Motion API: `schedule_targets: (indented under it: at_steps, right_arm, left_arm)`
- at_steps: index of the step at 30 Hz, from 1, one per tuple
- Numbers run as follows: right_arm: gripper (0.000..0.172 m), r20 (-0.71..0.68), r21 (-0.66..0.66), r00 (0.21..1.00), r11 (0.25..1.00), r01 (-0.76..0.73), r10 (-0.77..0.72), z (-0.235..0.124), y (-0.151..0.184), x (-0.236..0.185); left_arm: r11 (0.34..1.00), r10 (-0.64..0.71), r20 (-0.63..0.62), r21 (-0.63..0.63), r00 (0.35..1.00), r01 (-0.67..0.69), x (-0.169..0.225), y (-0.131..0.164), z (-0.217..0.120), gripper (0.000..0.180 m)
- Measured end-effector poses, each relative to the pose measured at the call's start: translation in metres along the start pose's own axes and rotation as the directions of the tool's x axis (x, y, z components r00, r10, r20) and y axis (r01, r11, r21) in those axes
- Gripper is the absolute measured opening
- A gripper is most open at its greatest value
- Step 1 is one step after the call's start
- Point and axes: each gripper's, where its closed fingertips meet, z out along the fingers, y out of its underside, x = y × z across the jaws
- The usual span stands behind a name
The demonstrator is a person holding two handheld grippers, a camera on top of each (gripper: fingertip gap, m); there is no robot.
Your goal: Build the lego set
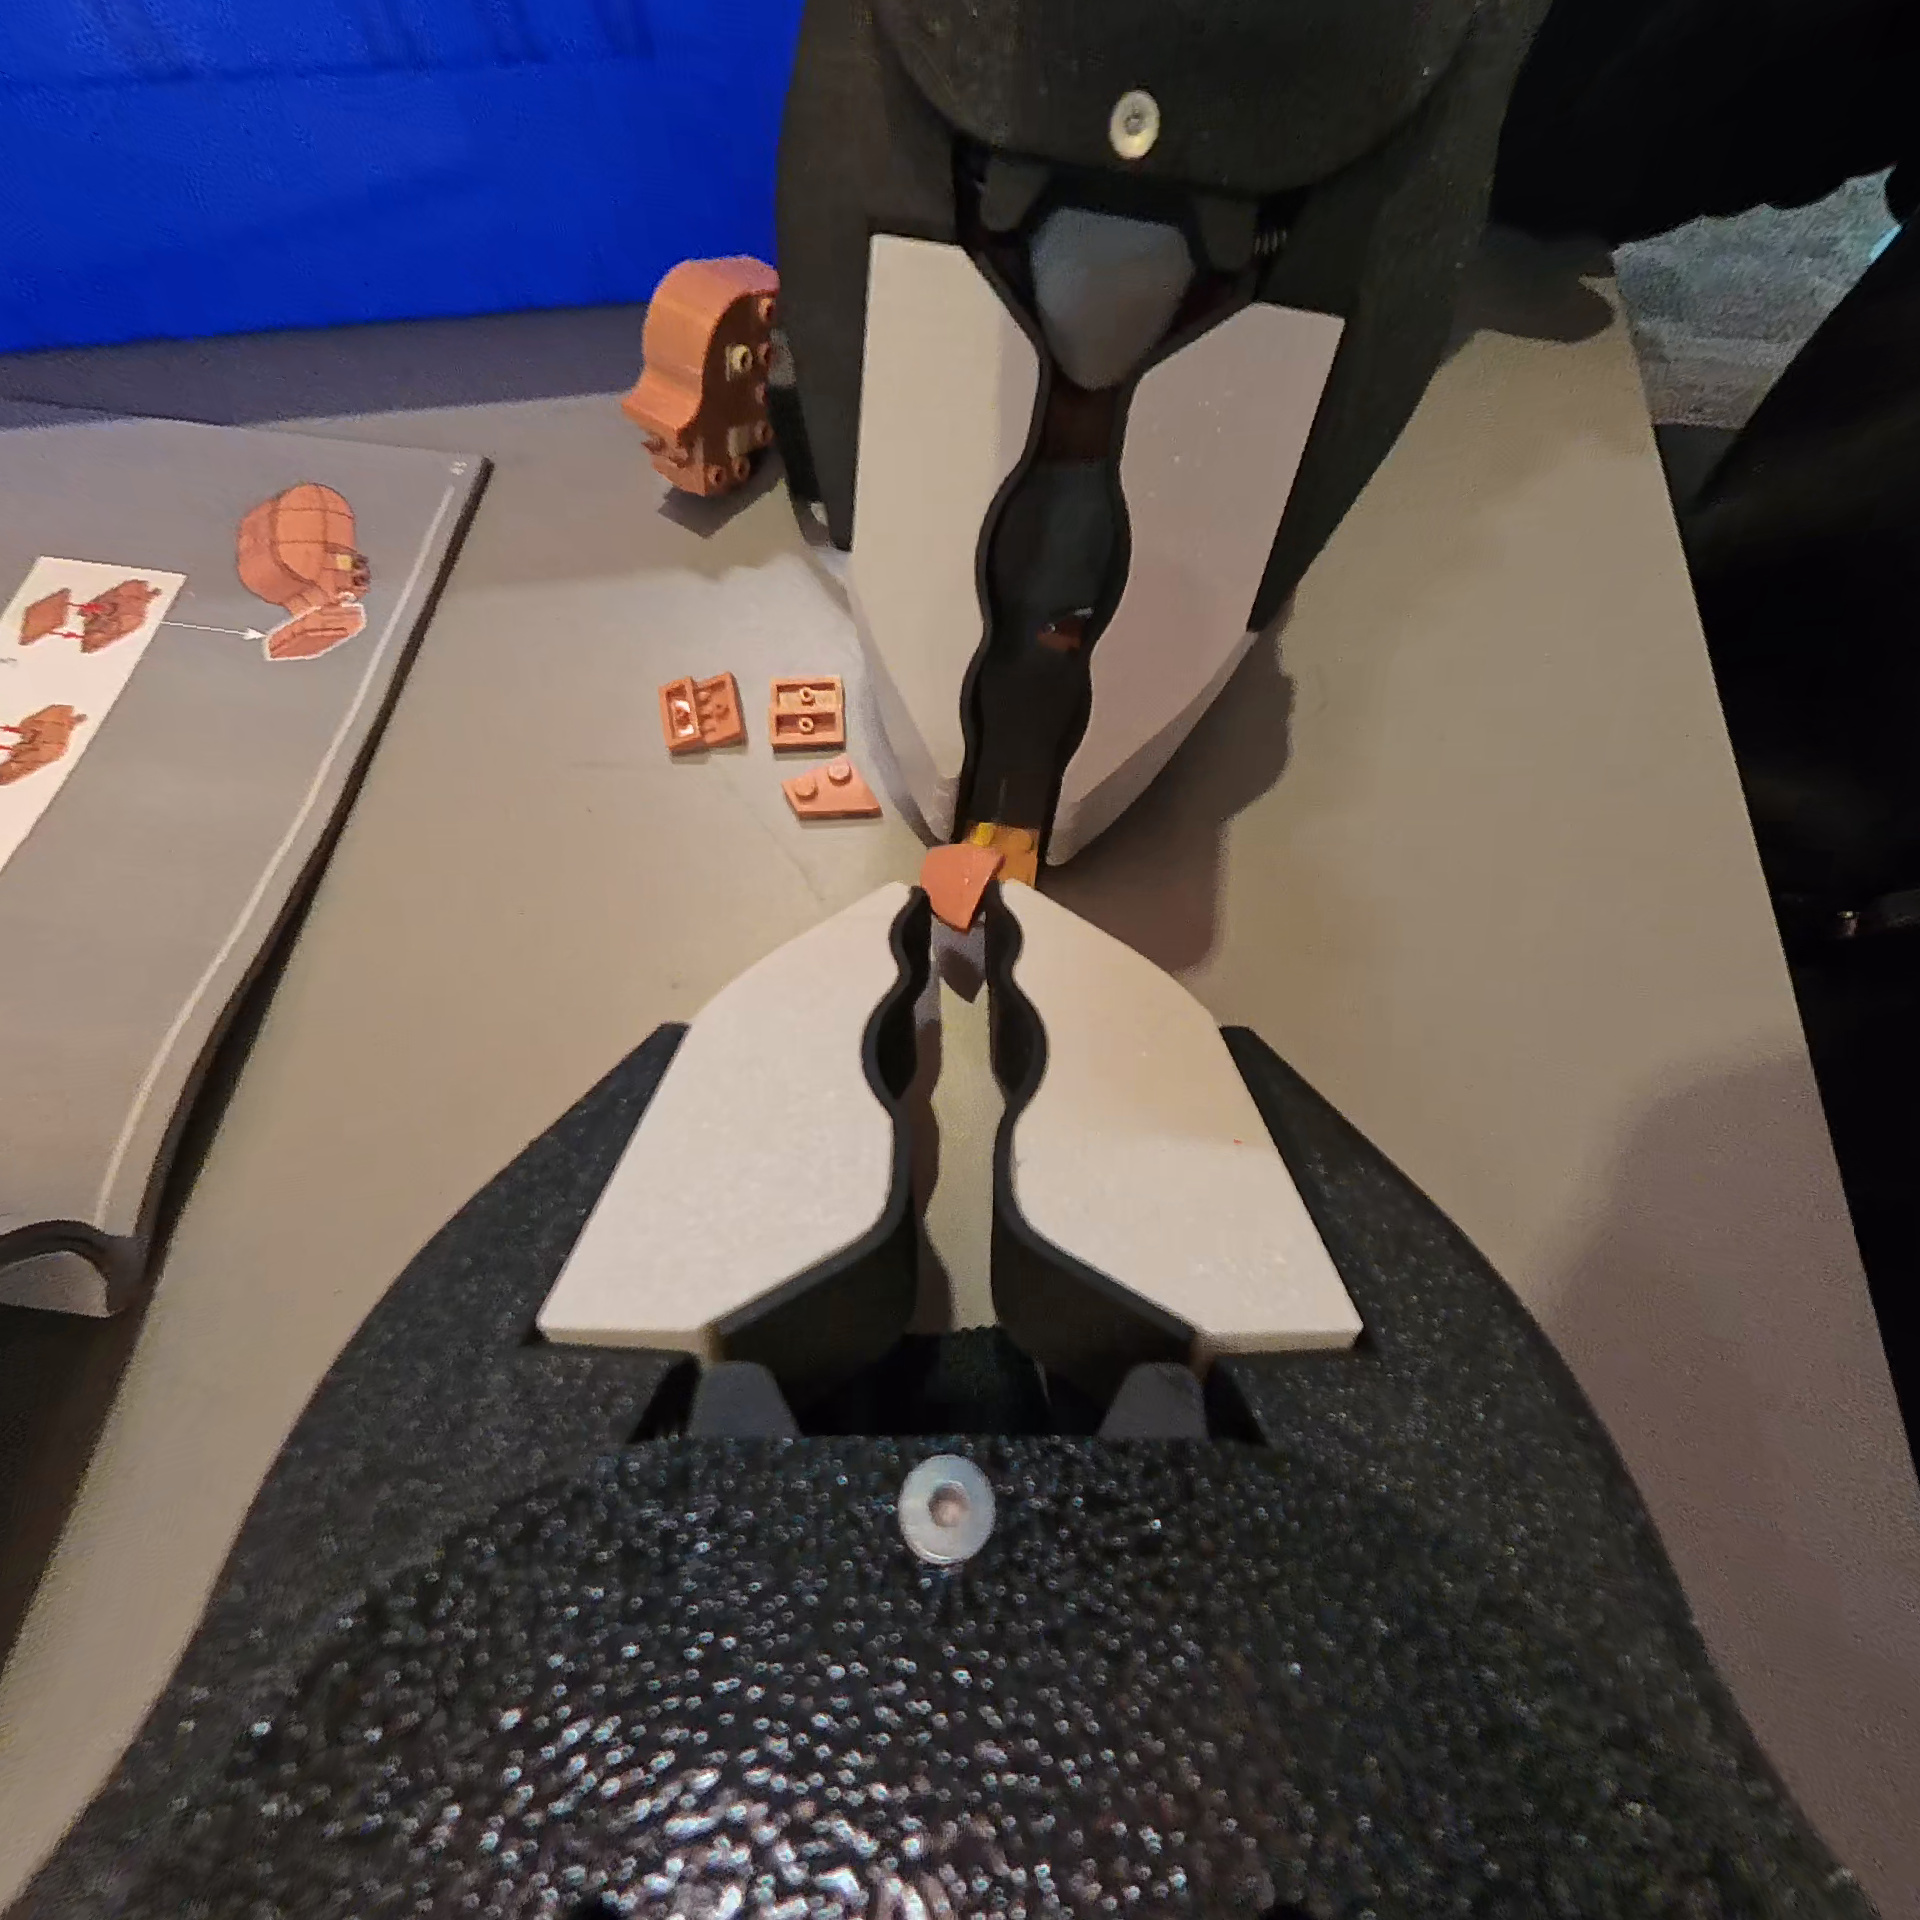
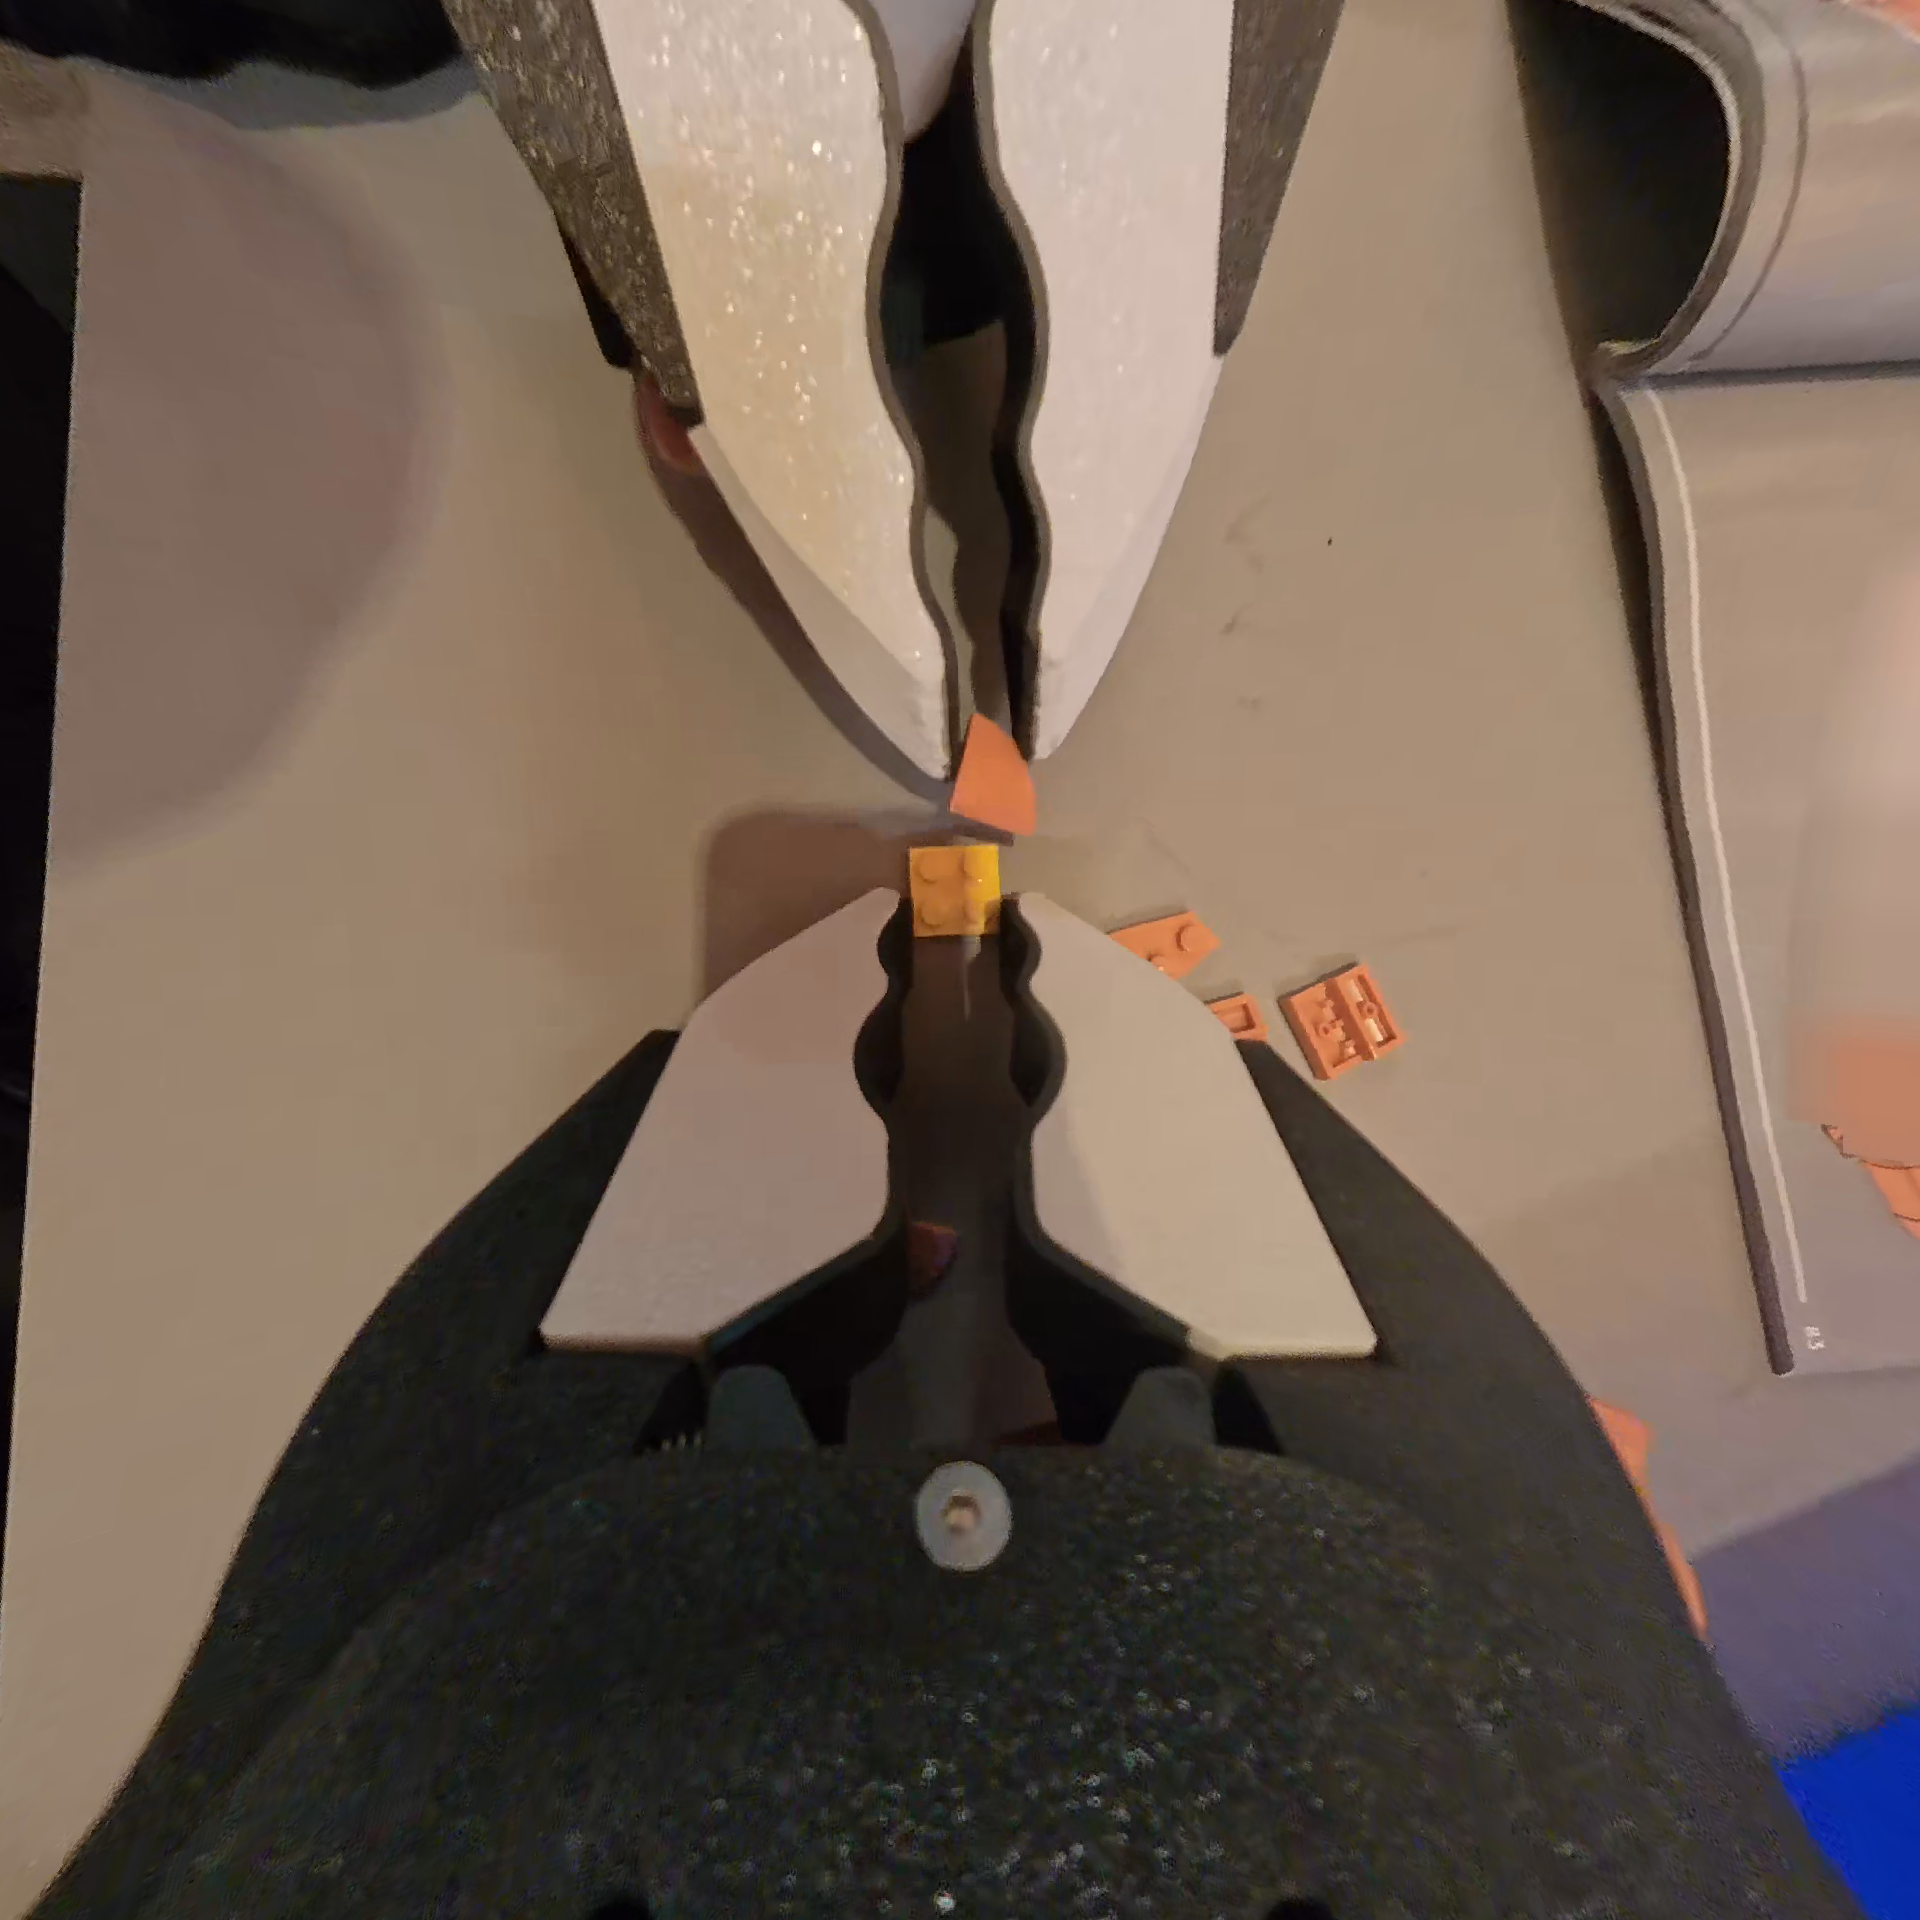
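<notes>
In the left wrist view, my left gripper (image 1: 956,909) is shut on a small brown wedge-shaped brick (image 1: 961,881), pinched at the very fingertips just above the grey table (image 1: 1434,935). My right gripper (image 1: 1010,831) reaches in from the far side, tip to tip with it. In the right wrist view, my right gripper (image 2: 954,920) is shut on a yellow square studded plate (image 2: 954,888), studs facing up. The left gripper (image 2: 987,750) holds the brown wedge (image 2: 995,792) just beyond the plate's far edge, very close to it.
Three loose brown pieces (image 1: 806,713) lie left of the grippers; they also show in the right wrist view (image 2: 1340,1023). A brown built model (image 1: 712,379) stands farther back. An open instruction booklet (image 1: 208,831) lies at the left. A blue backdrop (image 1: 364,156) lies behind. Both grippers' tips are close together, under 4 cm apart.
</notes>
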Motion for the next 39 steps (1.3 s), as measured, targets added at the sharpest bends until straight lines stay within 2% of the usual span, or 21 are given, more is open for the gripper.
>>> schedule_targets:
  at_steps: [5, 18, 39]
  right_arm:
    - [0.015, -0.037, 0.081, 0.998, 0.996, -0.037, 0.041, -0.003, -0.003, 0.004]
    - [0.015, -0.095, 0.162, 0.995, 0.987, 0.0, 0.016, -0.007, -0.014, 0.008]
    - [0.015, -0.158, 0.164, 0.986, 0.983, 0.08, -0.053, -0.007, -0.018, 0.008]
  left_arm:
    - [1.0, -0.009, 0.025, 0.014, 1.0, 0.009, -0.005, -0.002, -0.001, 0.009]
    - [1.0, 0.006, 0.042, 0.017, 0.999, -0.007, -0.007, -0.002, 0.0, 0.01]
    - [1.0, 0.003, 0.045, 0.002, 0.999, -0.003, -0.007, 0.0, -0.001, 0.01]
